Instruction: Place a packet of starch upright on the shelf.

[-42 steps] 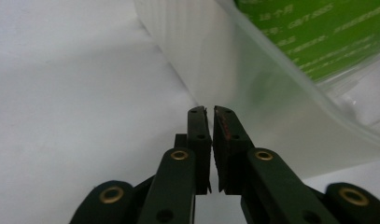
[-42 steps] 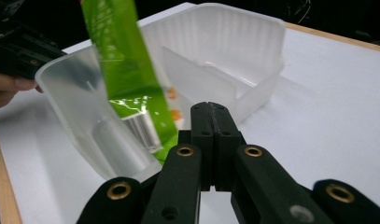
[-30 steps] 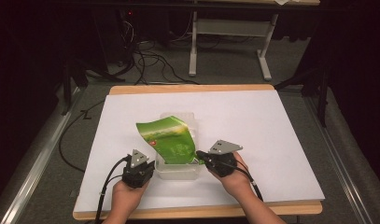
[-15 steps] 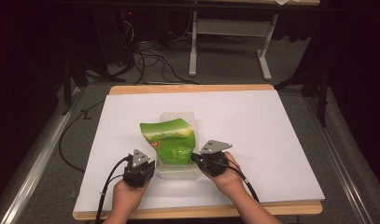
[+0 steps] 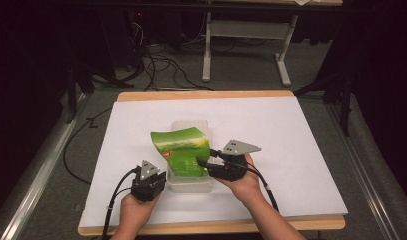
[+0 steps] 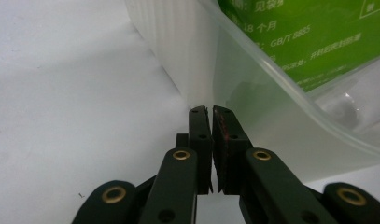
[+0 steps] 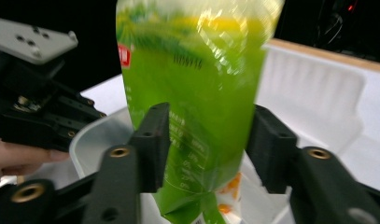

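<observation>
The right hand-held gripper (image 7: 204,149) pinches a green pouch (image 5: 183,152) between its jaws, holding it over a clear plastic container (image 5: 191,184) on the white tabletop (image 5: 301,150). The left hand-held gripper (image 6: 210,114), jaws pressed together, appears to touch the container's outer wall; contact is unclear.

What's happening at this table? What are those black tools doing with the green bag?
A person is working with a handheld gripper in each hand over a white-covered table. The right gripper has its fingers on either side of a green snack bag, holding it upright over a clear plastic container. The left gripper, fingers pressed together, sits against the container's near wall, apparently steadying it. The bag looks partway into the container.
</observation>
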